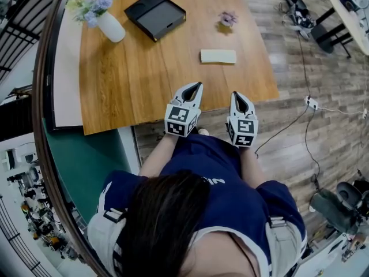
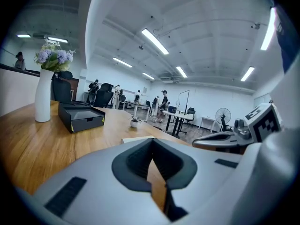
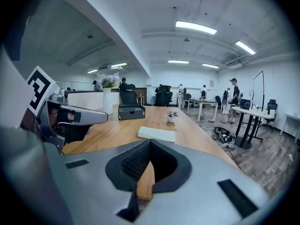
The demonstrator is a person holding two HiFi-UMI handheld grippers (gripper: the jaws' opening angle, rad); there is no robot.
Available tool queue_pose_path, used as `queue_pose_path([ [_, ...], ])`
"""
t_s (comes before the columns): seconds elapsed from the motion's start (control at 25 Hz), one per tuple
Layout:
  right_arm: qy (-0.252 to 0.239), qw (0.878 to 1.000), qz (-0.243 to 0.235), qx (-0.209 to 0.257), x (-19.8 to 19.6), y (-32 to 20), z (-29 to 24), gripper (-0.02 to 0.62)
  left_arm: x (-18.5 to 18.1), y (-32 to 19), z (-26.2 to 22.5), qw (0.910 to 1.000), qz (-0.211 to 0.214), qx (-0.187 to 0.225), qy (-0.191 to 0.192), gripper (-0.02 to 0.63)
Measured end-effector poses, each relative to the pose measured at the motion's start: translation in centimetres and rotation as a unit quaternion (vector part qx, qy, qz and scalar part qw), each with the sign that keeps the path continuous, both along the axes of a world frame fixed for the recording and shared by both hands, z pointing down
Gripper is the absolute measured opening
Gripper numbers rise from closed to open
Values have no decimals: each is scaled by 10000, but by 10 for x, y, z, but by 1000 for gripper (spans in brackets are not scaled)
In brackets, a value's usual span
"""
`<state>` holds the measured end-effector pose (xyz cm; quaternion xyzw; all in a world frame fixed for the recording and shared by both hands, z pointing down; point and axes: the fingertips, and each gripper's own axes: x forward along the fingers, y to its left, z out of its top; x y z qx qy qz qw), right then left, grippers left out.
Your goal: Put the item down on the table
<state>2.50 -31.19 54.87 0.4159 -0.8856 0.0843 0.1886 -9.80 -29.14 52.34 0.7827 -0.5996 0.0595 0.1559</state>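
Jaws on your left gripper (image 1: 197,86) and right gripper (image 1: 238,96) are pressed together, empty. Pale flat pad (image 1: 218,56) lies on the wooden table (image 1: 132,79) ahead; probably light, stiff: pinch across its narrow width.

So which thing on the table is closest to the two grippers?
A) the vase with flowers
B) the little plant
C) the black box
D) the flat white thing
D: the flat white thing lies just ahead of the left gripper and right gripper, while the vase, box and plant sit farther back.
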Motion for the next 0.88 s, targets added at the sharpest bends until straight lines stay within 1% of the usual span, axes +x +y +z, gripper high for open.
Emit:
queue_pose_path([
  [0.2,-5,9999,26,-106,3,-5,5,8,-1,-3,-6,9999,-17,118,-39,3],
  [0.4,36,10000,6,-76,5,-11,4,8,-3,-6,-1,9999,-98,33,-59,3],
  [0.64,62,10000,-50,18,4,-19,-1,8,-5,-11,-1,9998,-165,39,-115,3],
  [0.88,99,9999,-134,8,3,-23,1,6,-5,-17,1,9997,-208,1,-108,3],
])
